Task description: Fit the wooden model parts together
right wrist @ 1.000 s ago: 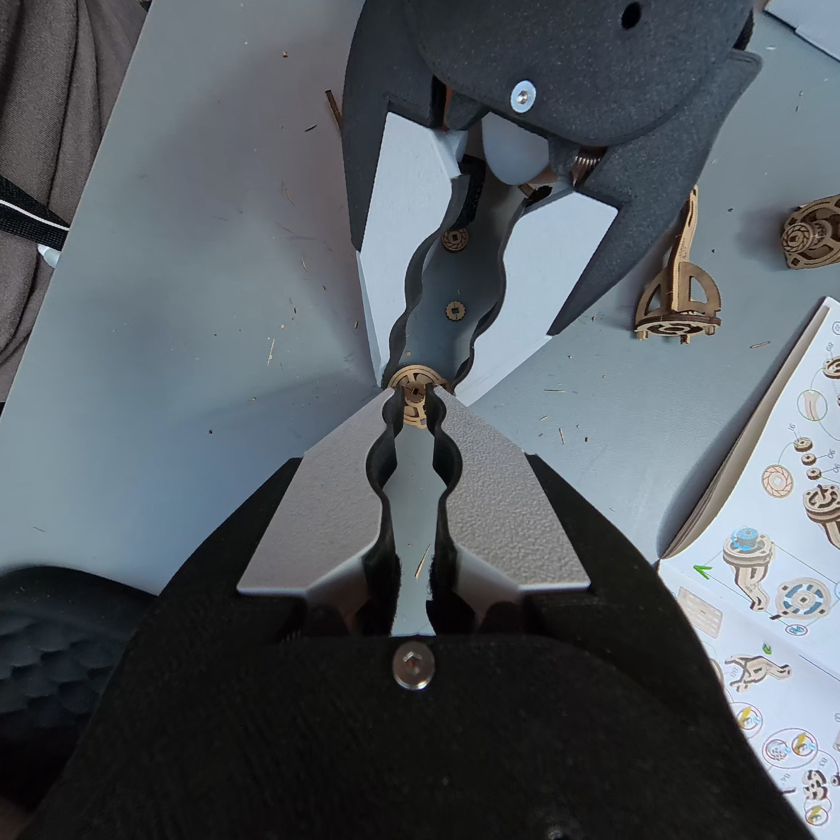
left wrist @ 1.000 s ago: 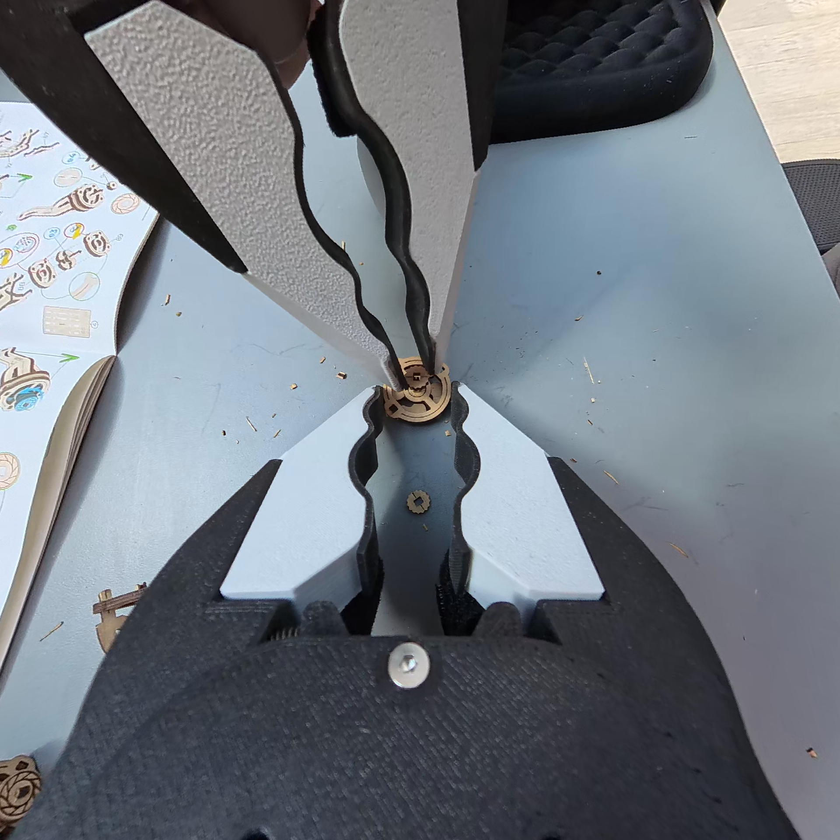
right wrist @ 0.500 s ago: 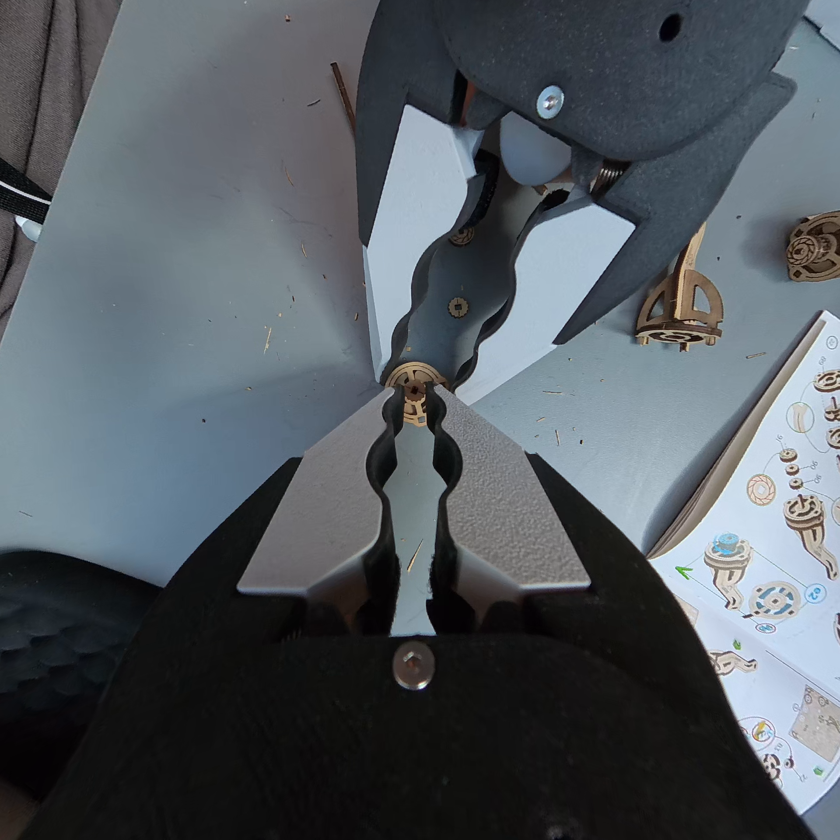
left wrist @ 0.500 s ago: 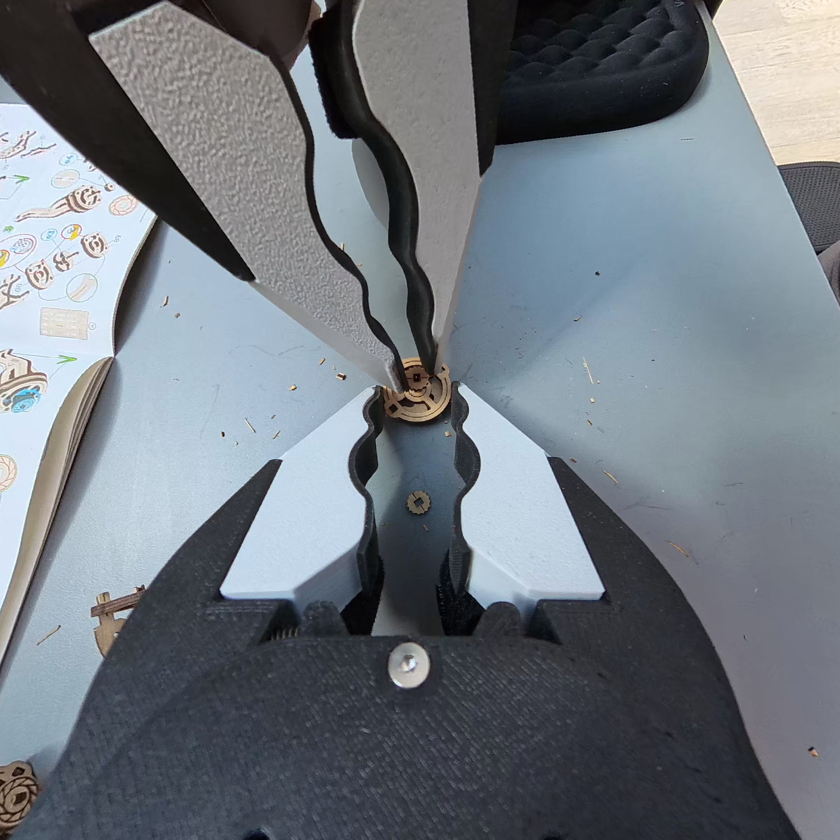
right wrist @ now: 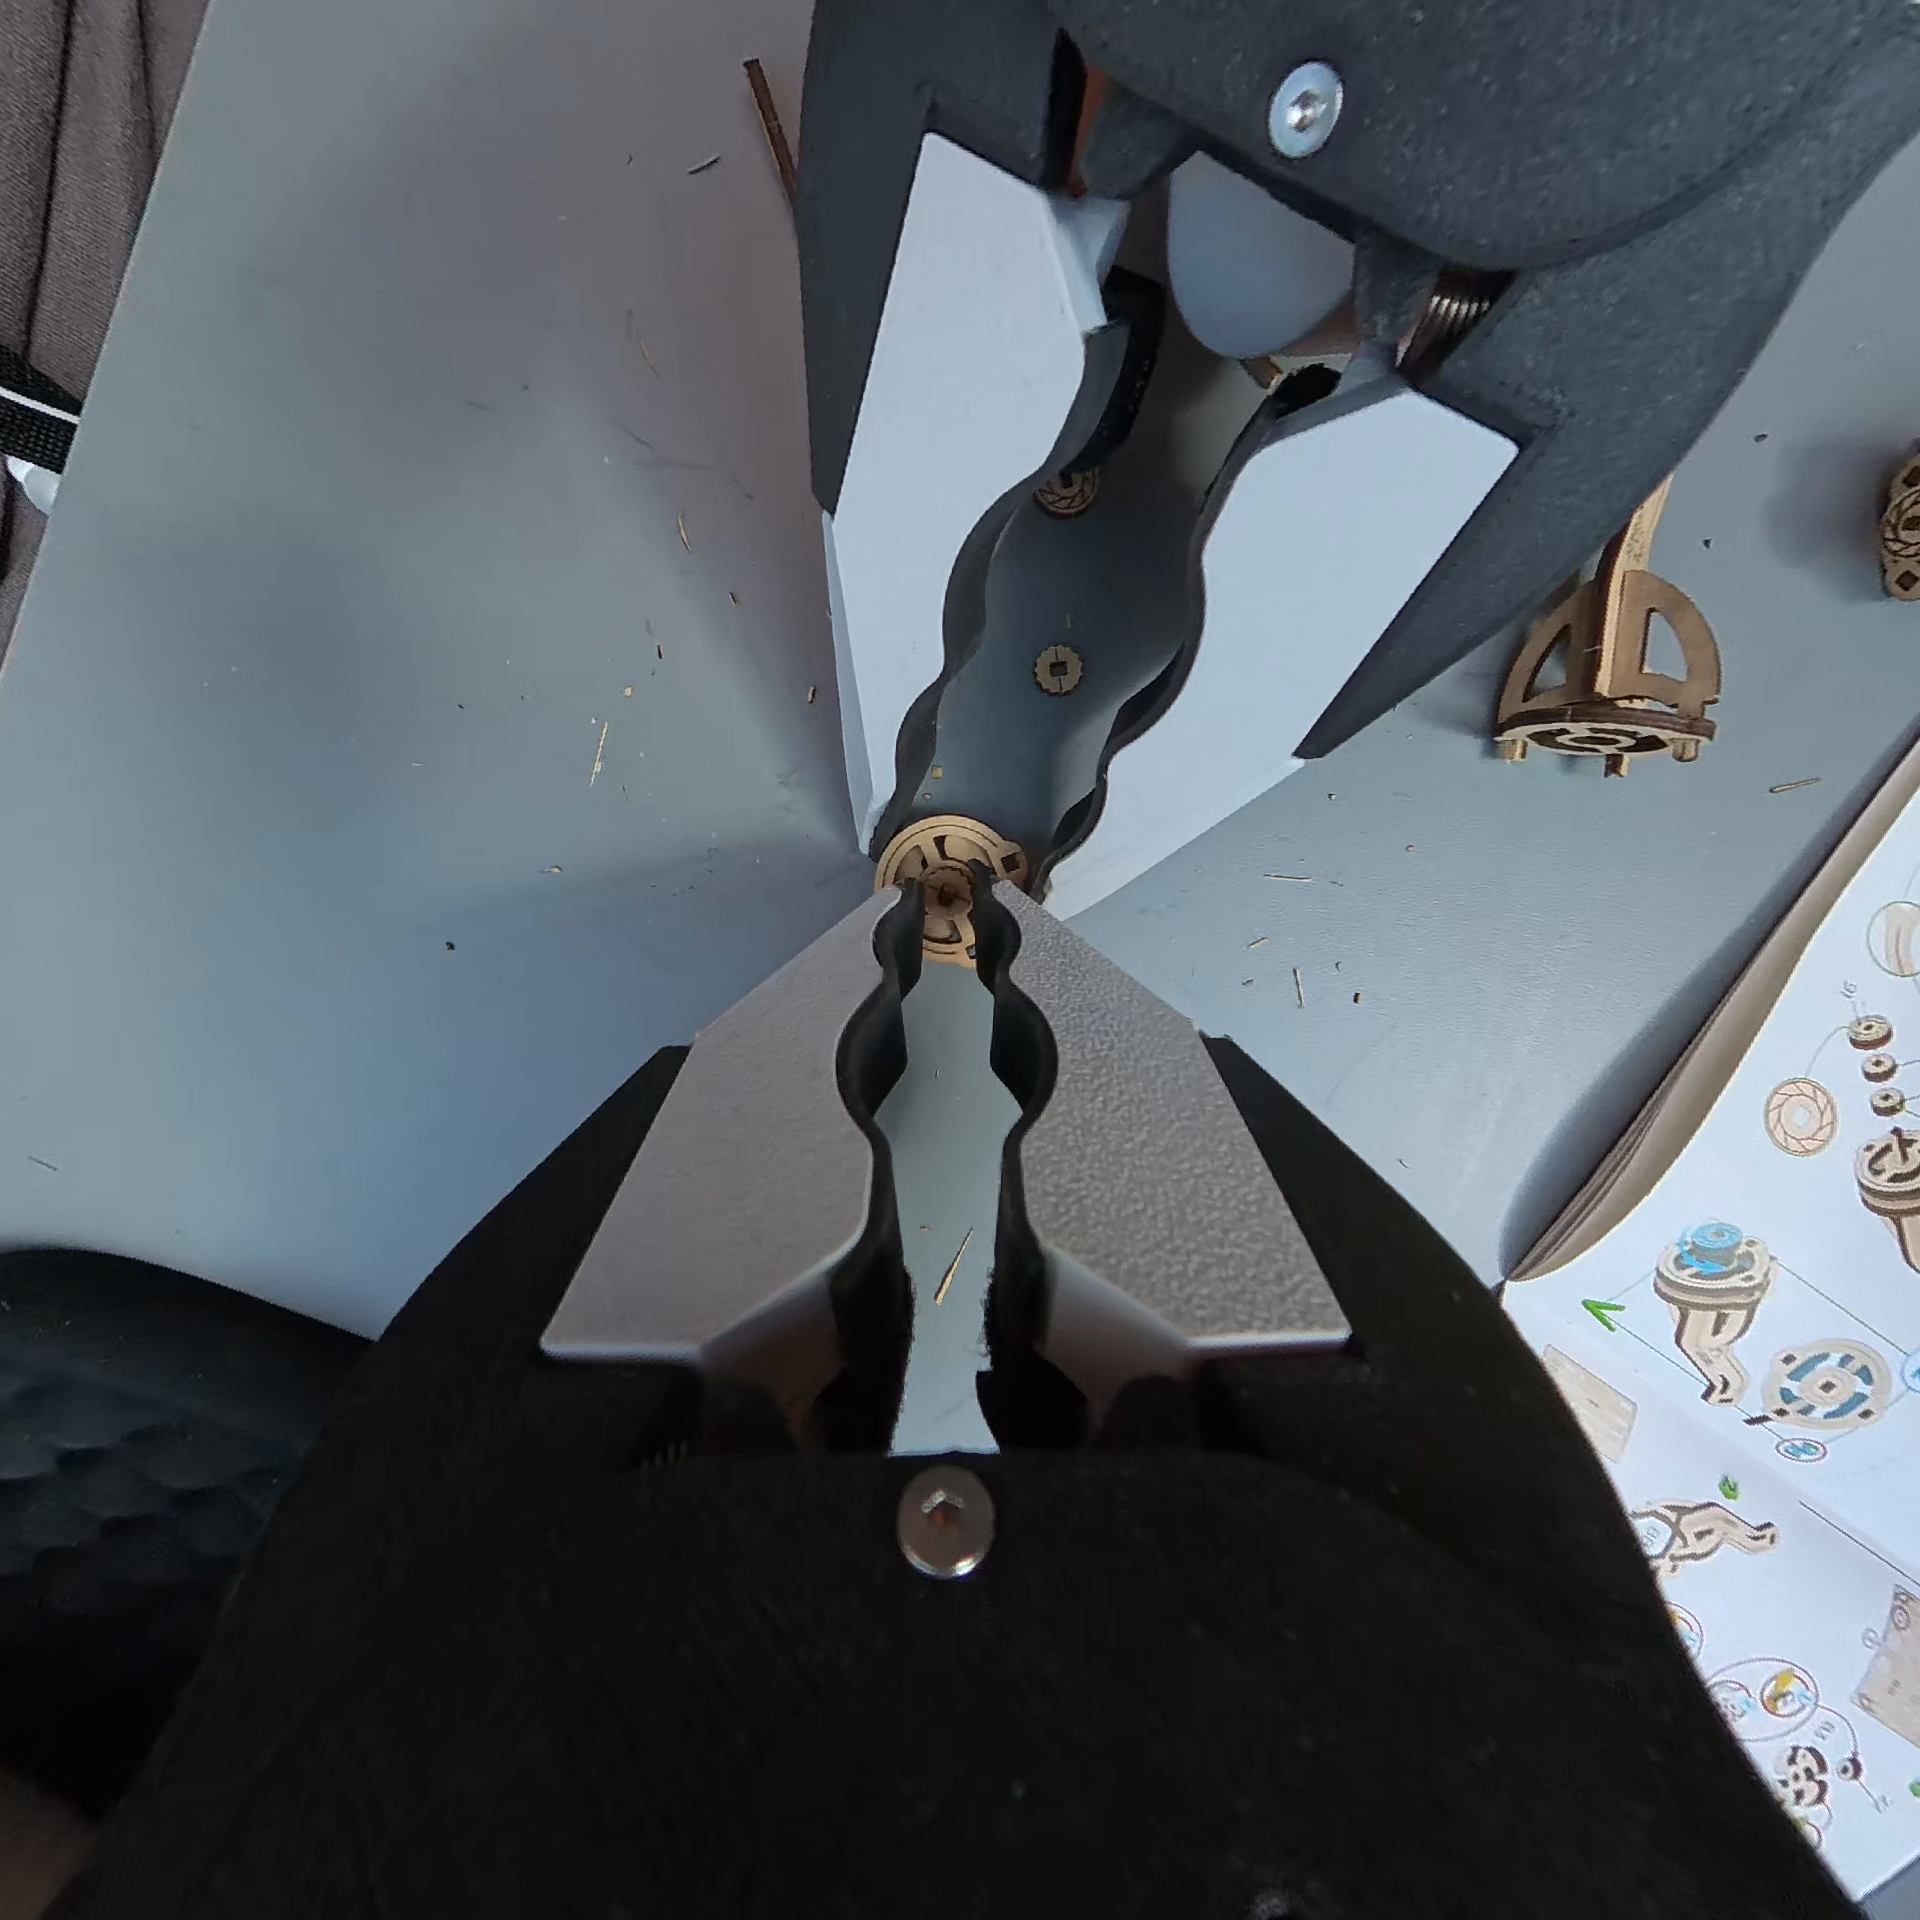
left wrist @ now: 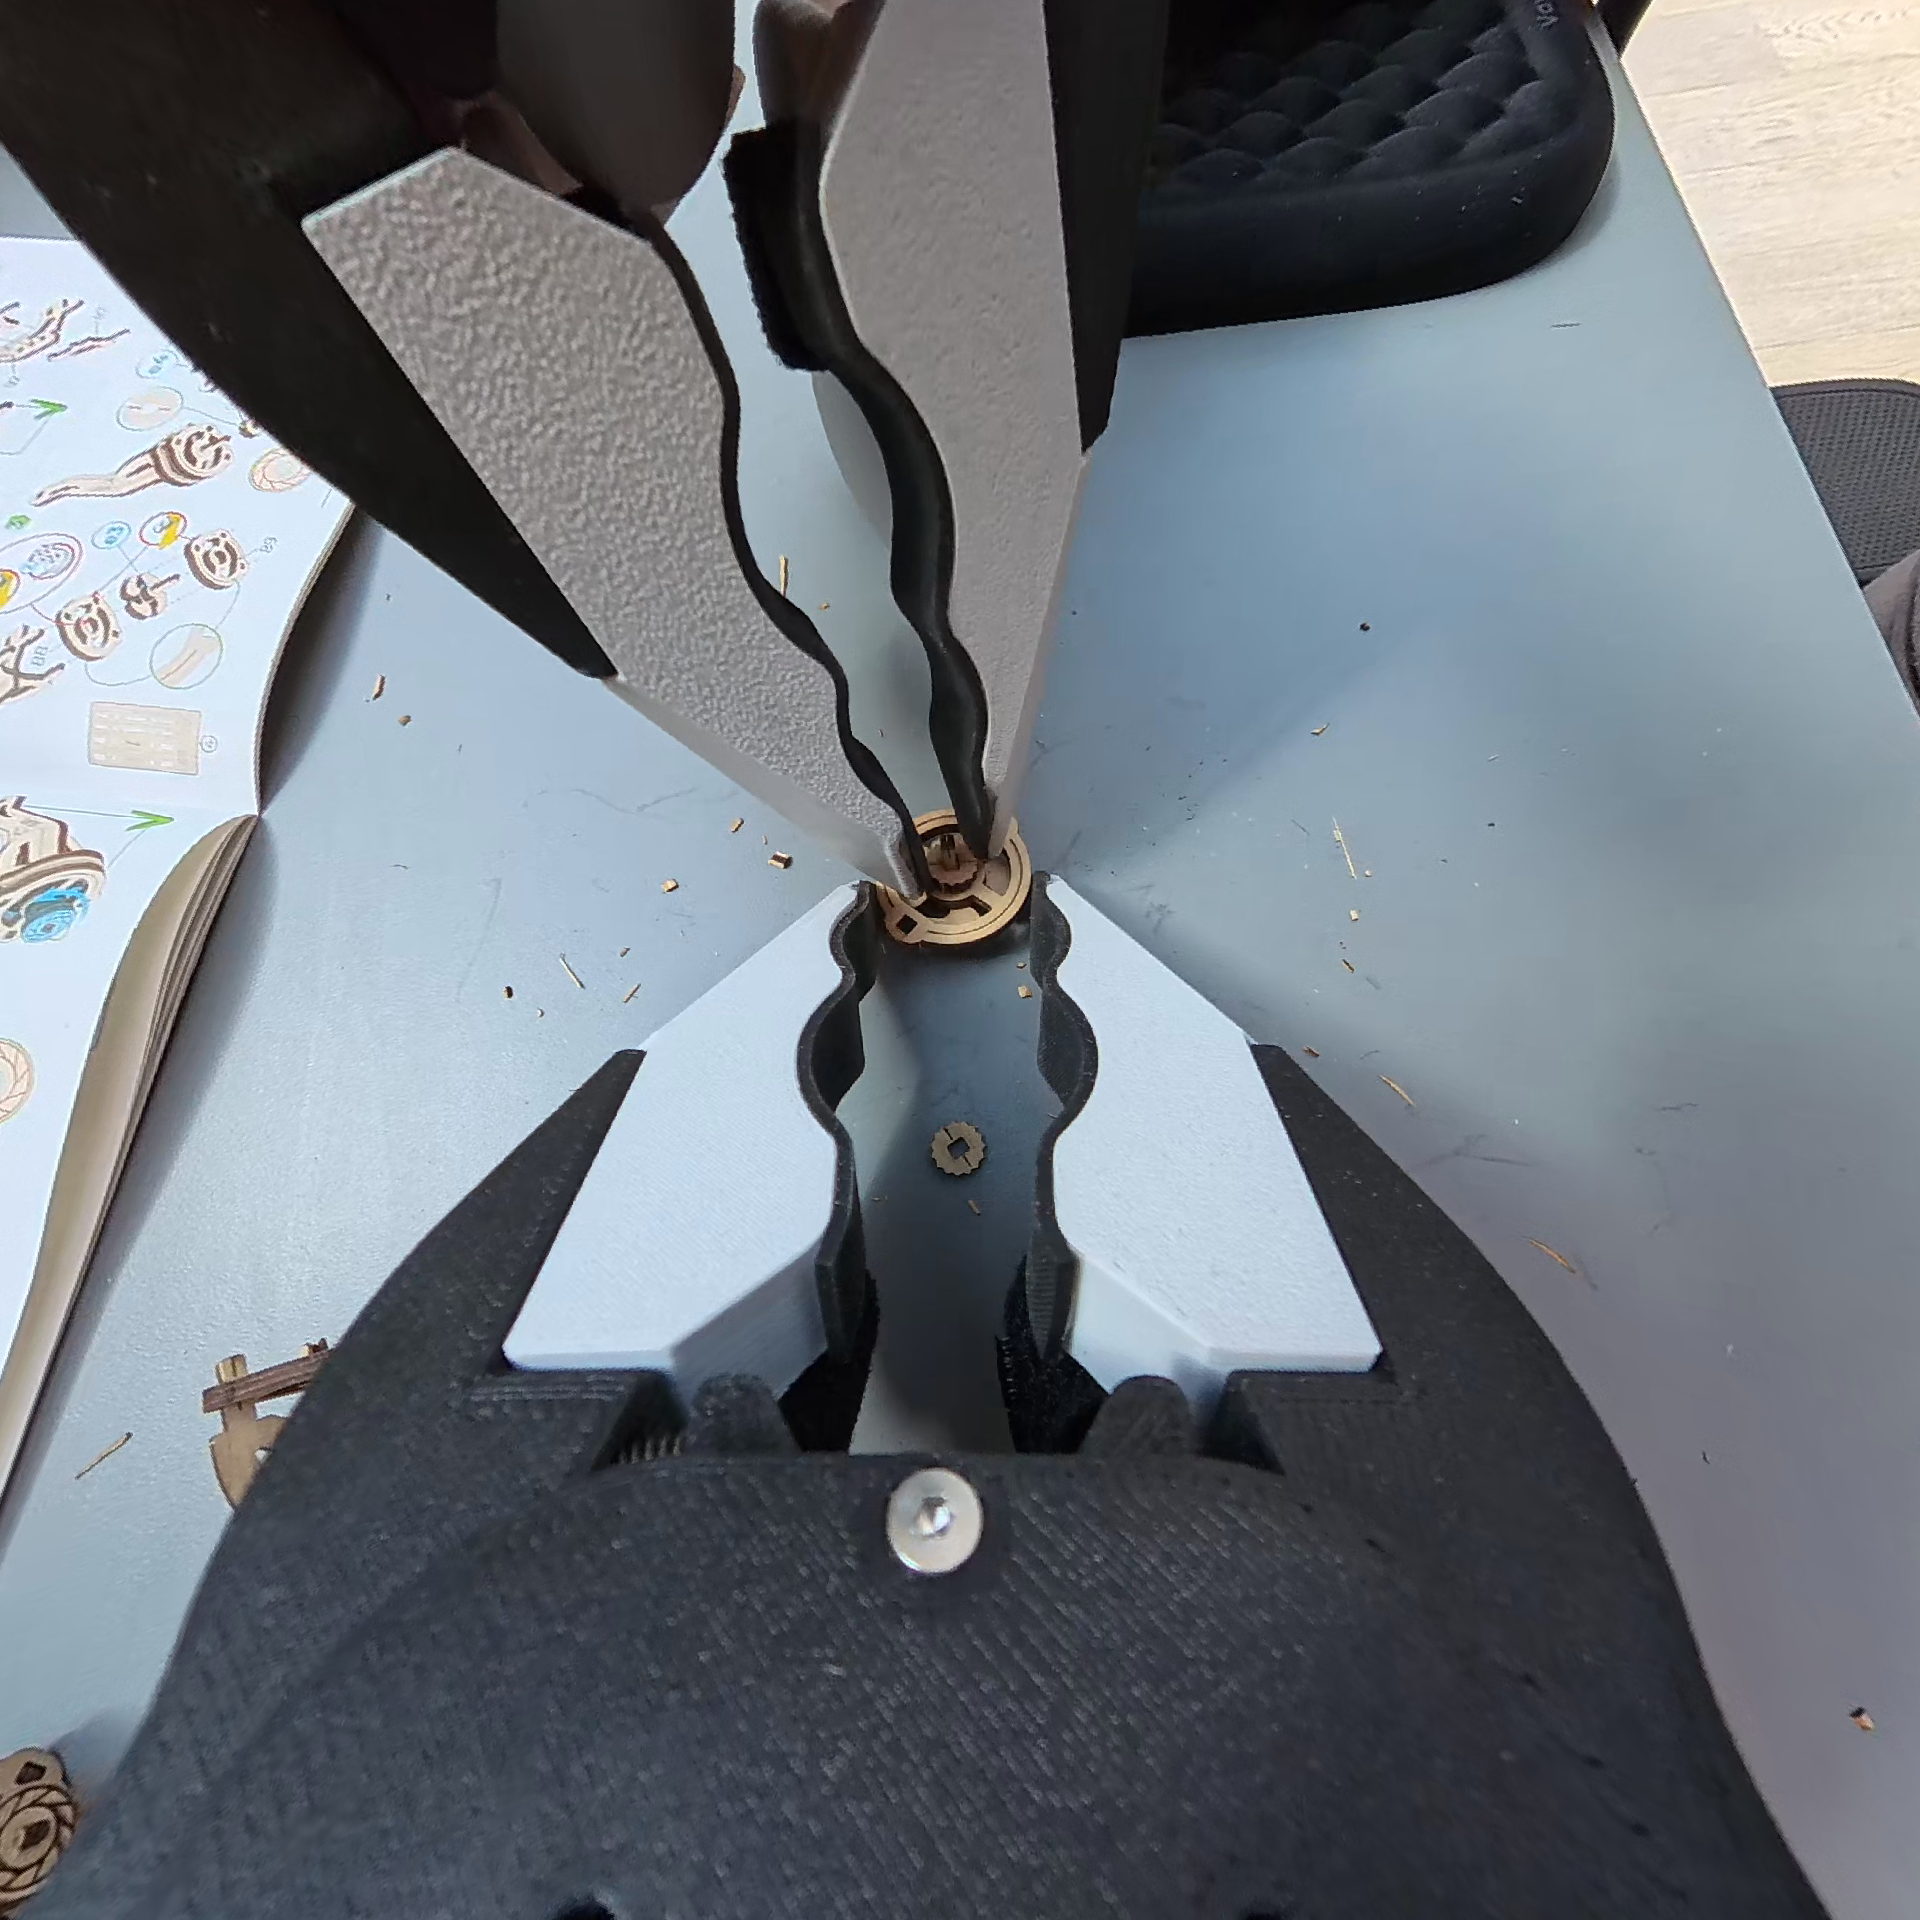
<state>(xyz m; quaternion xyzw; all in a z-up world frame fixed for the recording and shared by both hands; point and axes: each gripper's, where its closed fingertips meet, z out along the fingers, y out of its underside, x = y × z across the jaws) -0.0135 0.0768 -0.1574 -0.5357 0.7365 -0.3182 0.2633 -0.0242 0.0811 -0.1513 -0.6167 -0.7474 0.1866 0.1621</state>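
My left gripper [left wrist: 953,906], with pale blue fingers, is shut on the rim of a round wooden disc [left wrist: 961,923] held just above the grey table [left wrist: 1455,831]. My right gripper [right wrist: 945,896], with grey fingers, comes in from the opposite side and is shut on a small wooden hub piece [right wrist: 943,885] at the disc's centre [right wrist: 914,847]. In the left wrist view the right gripper's tips [left wrist: 940,847] pinch this piece [left wrist: 948,854]. A small loose gear [left wrist: 957,1150] lies on the table under the left fingers; it also shows in the right wrist view [right wrist: 1058,668].
An open instruction booklet [left wrist: 104,623] [right wrist: 1766,1351] lies beside the work spot. A black quilted cushion [left wrist: 1351,156] is at the table's far end. A built wooden sub-assembly [right wrist: 1600,665], another wooden part [right wrist: 1901,530] and a small disc [right wrist: 1067,488] lie on the table. Wood splinters are scattered about. Less than 4 cm separates the two grippers' tips. From either gripper's tips it is about 5 cm to the small loose gear [left wrist: 957,1150].
The right gripper has tilted a little while its tips stay on the hub piece at the disc's centre. The left gripper and the disc have held still.
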